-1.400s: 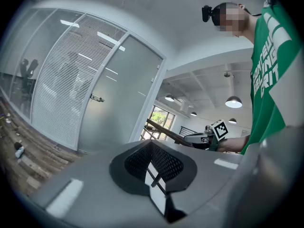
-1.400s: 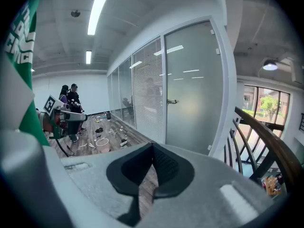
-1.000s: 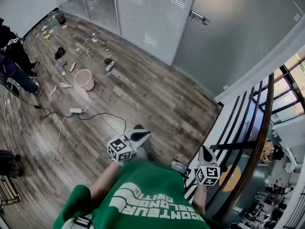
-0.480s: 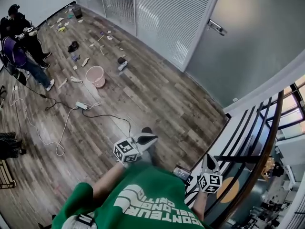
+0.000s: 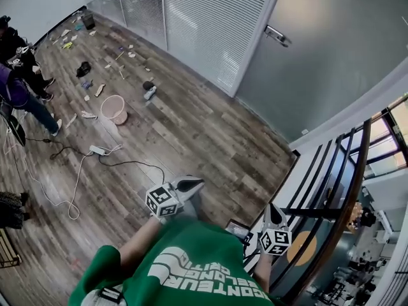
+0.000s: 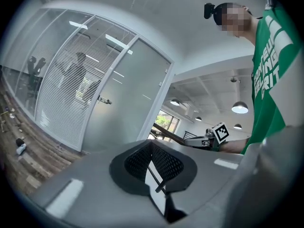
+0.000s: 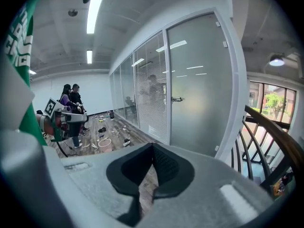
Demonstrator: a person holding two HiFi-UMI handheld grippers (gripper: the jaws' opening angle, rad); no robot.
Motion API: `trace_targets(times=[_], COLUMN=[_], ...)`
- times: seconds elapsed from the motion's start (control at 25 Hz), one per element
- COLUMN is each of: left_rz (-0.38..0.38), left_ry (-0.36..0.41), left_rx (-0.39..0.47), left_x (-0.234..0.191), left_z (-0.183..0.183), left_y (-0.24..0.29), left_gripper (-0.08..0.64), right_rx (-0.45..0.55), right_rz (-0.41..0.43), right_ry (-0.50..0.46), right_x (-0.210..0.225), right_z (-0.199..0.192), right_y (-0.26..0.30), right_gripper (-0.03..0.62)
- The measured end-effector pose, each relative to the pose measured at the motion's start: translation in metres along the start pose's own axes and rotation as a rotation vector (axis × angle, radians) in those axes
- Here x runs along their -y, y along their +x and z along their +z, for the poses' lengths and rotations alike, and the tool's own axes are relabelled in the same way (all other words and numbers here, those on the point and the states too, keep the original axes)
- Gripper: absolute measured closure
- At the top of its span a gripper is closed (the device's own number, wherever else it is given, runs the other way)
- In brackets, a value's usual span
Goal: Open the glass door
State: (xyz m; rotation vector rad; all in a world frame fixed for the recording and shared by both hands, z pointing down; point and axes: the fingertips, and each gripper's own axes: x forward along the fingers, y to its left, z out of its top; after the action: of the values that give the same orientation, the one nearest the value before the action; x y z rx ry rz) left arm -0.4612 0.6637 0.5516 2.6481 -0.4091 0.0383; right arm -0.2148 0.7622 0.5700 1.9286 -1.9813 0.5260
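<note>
Head view: the person in a green shirt (image 5: pixel 191 269) stands on a wooden floor (image 5: pixel 210 139), holding a tool in each hand. The left tool (image 5: pixel 190 183) points ahead over the floor, its marker cube just behind the jaws. The right tool (image 5: pixel 275 210) is low at the right, just beside a black railing (image 5: pixel 344 190). The frosted glass door (image 5: pixel 319 62) is at the upper right, well apart from both tools and flush in its frame, with its metal handle (image 5: pixel 276 36) near the left edge. Left of it runs a glass wall with blinds (image 5: pixel 204 24). On the floor lie a pink basket (image 5: pixel 113 107), a white power strip (image 5: pixel 99 149) with its cable, and scattered litter. Other people (image 5: pixel 19 75) stand at the far left

Left gripper view: the left tool (image 6: pixel 152 145) has its jaws drawn together at the tips, with nothing between them. The glass door (image 6: pixel 128 103) and its handle (image 6: pixel 104 100) are beyond, to the left of the jaws. The right tool (image 6: pixel 209 137) shows at the right

Right gripper view: the right tool (image 7: pixel 152 148) also has its jaws together, gripping nothing; only floor shows through the slit below the tips. The glass door (image 7: pixel 199 89) rises straight ahead, handle (image 7: pixel 177 99) at its left edge, untouched. The left tool (image 7: pixel 71 118) shows at the left, the people (image 7: pixel 71 96) behind it, the railing (image 7: pixel 270 137) at the right
</note>
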Motion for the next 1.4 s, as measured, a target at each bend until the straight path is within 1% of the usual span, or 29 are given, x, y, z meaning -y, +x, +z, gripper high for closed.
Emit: trace_targets(times=[0.28,0.56,0.72,0.8,0.92,1.16,1.4], left_rz=[-0.014,-0.005,0.001,0.004,0.006,0.024,0.092], left_ry=[-0.005,-0.002,0.008,0.008,0.014,0.007,0.002], left_rx=[0.012,0.010,0.051,0.057,0.029,-0.002,-0.024], left_x=[-0.043,-0.093,-0.117,-0.127,-0.140,-0.152,-0.166], left_z=[0.027,0.060,0.081,0.088,0.094,0.094,0.098], left_y=[0.042,0.078,0.085,0.090,0.101,0.135,0.186], left_gripper=[0.552,0.552,0.552,0.552,0.552,0.552,0.552], right_rx=[-0.021,-0.027,-0.030,-0.034,-0.045,-0.060,-0.056], right_rz=[0.001,0.013,0.022,0.027,0.026,0.038,0.119], right_ry=[-0.013,-0.019,-0.023,-0.036,-0.060,-0.046,-0.070], right_x=[0.023,0.048,0.050,0.051,0.058,0.094,0.142], right_z=[0.028,0.068,0.080,0.086,0.096,0.102,0.124], right_y=[0.049,0.117,0.147,0.157,0.171,0.194,0.230], right_gripper=[0.600,0.600,0.600,0.600,0.600,0.600,0.600])
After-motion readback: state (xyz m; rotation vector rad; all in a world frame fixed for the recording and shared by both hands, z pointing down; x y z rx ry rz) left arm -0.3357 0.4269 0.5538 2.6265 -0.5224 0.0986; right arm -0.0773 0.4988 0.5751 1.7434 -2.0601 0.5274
